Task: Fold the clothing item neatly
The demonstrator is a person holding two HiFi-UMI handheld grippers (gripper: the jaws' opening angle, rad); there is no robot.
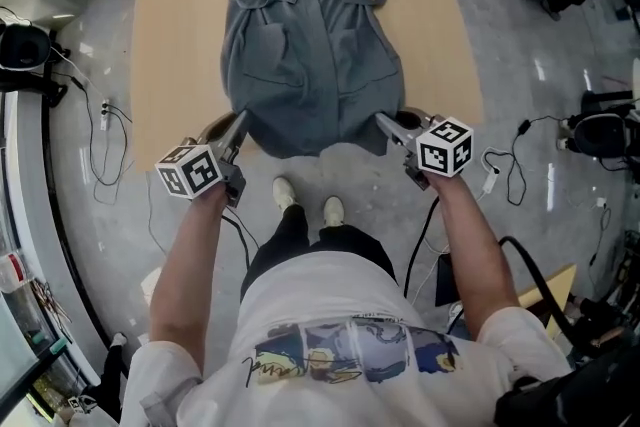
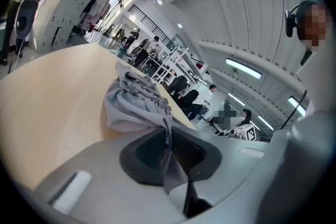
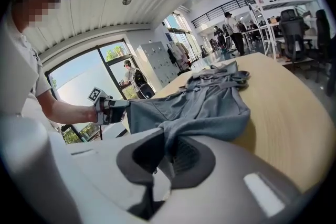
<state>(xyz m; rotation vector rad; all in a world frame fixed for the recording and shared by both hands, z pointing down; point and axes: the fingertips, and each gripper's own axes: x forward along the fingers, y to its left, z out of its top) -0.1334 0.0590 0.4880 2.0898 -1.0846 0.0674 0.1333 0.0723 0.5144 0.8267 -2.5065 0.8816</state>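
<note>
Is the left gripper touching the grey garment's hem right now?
Touching. The left gripper view shows the left gripper with its jaws closed on a fold of the grey garment, the fabric pinched between them.

The belted dress (image 1: 310,45) stretching ahead of both grippers is a plain slate grey-blue. The table (image 1: 175,25) beneath it is pale, unpatterned wood. The left gripper (image 1: 238,125) and right gripper (image 1: 385,123) are light grey with black pads. Each carries a white cube printed with black square markers. Behind them, the person's T-shirt (image 1: 320,305) is white with a blue-and-yellow printed band.
</note>
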